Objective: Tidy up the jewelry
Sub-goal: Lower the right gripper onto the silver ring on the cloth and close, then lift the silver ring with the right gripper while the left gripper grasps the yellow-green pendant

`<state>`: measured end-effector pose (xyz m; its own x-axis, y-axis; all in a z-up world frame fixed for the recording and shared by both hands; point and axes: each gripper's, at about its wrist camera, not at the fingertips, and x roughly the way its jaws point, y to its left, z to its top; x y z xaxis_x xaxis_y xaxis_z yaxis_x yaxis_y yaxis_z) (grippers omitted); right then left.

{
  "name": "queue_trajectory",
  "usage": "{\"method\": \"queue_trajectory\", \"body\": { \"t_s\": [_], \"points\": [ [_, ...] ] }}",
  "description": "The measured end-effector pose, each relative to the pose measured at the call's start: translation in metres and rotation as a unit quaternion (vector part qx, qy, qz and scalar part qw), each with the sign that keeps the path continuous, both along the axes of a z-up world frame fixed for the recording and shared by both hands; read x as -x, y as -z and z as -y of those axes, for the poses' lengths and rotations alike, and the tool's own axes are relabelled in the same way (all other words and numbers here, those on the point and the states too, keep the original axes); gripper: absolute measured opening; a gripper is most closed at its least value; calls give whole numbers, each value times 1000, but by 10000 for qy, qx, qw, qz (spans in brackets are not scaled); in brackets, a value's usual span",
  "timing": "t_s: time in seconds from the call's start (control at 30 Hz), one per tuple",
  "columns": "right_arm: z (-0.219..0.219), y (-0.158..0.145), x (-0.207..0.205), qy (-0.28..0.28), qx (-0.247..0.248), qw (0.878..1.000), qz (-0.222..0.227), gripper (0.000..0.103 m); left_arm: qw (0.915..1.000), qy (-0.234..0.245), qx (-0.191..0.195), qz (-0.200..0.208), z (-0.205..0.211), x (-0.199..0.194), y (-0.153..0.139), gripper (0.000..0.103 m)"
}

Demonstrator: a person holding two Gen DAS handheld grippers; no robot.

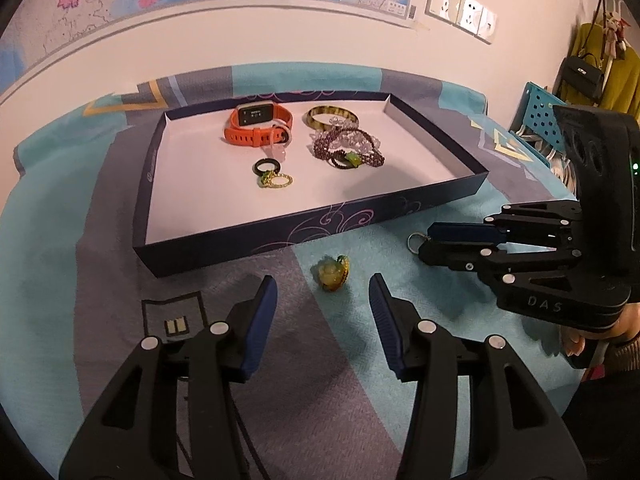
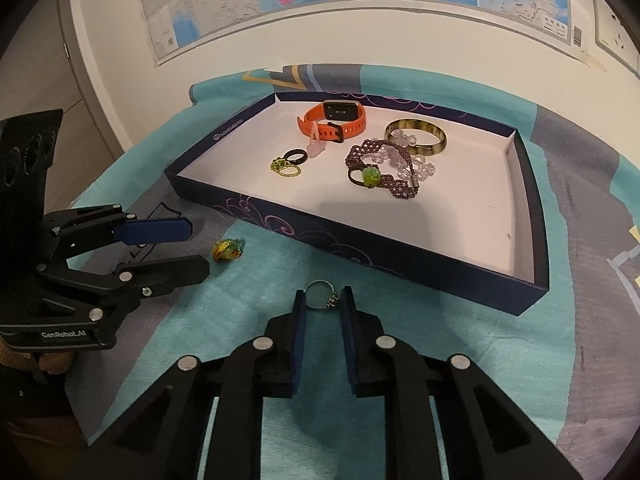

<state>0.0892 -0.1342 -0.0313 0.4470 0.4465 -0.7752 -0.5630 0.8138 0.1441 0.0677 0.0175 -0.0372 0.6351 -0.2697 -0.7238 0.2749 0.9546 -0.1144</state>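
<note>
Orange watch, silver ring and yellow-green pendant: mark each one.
orange watch [image 2: 334,120]: right wrist view, on its strap below the screen.
silver ring [image 2: 318,296]: right wrist view, on its hoop between the fingers.
yellow-green pendant [image 1: 332,274]: left wrist view, on its body.

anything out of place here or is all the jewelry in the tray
Two pieces lie outside the tray, on the cloth in front of it: a yellow-green ring ahead of the left gripper, and a silver ring between the right gripper's narrow jaws. The rest sits inside the tray.
</note>
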Motion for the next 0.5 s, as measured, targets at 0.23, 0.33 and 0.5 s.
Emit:
{"method": "queue_trajectory", "body": {
  "t_s": [0.23, 0.33, 0.5],
  "points": [
    [1, 1, -2, 5, -22, 10000, -17, 5, 10000, 36, -12, -33, 4, -4, 1, 45],
    [2, 1, -2, 4, -32, 10000, -16, 4, 10000, 55, 3, -82, 6, -6, 3, 42],
    [3, 0, -1, 1, -68, 10000, -12, 4, 9999, 90, 34, -135, 9, -10, 4, 35]
  ]
}}
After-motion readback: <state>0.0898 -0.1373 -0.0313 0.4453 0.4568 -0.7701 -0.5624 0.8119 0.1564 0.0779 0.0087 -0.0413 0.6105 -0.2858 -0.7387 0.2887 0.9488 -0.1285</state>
